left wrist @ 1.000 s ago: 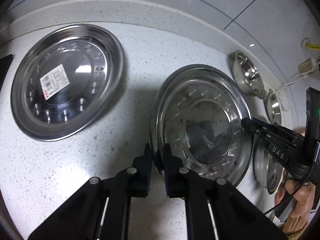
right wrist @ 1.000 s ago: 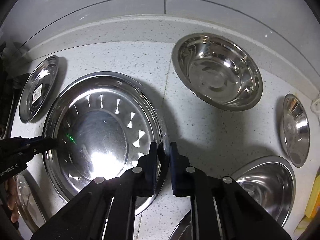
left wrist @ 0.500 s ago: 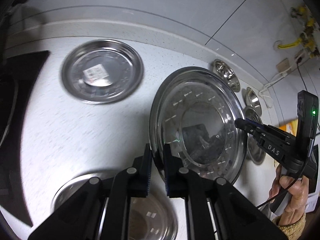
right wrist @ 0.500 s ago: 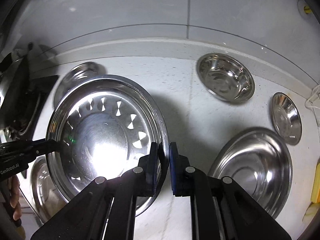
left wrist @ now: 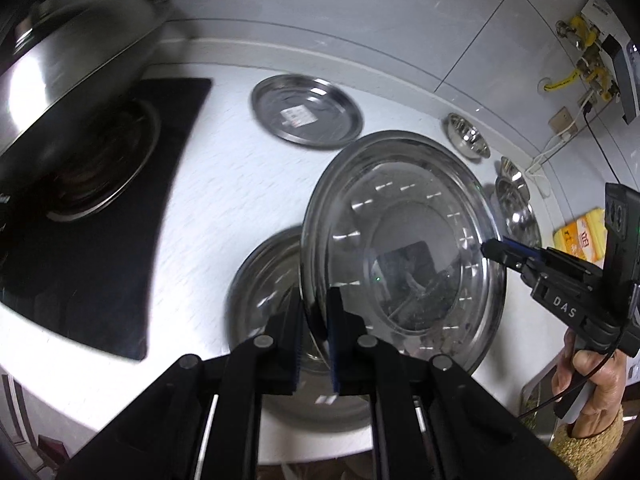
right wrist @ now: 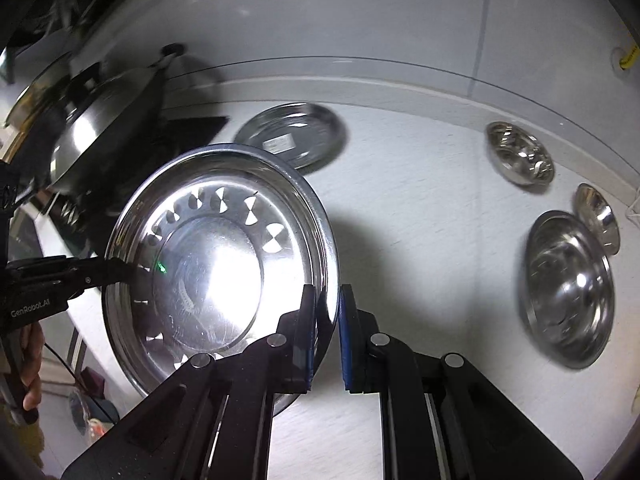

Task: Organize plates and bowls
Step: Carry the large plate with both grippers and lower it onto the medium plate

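Two grippers, left gripper (left wrist: 316, 336) and right gripper (right wrist: 326, 336), each have their fingers pinched tight on opposite rims of one big steel plate (left wrist: 400, 240), held above the counter (left wrist: 224, 200). Looks light, stiff, slick; rim grips seem smartest.

I can read "DAS" in white letters on the black body of the right gripper (left wrist: 494, 250). "GenRobot.AI" is printed on the left gripper (right wrist: 124, 270). The white sticker on the small plate (left wrist: 307, 111) and the yellow packet (left wrist: 582, 240) are too blurred to read.
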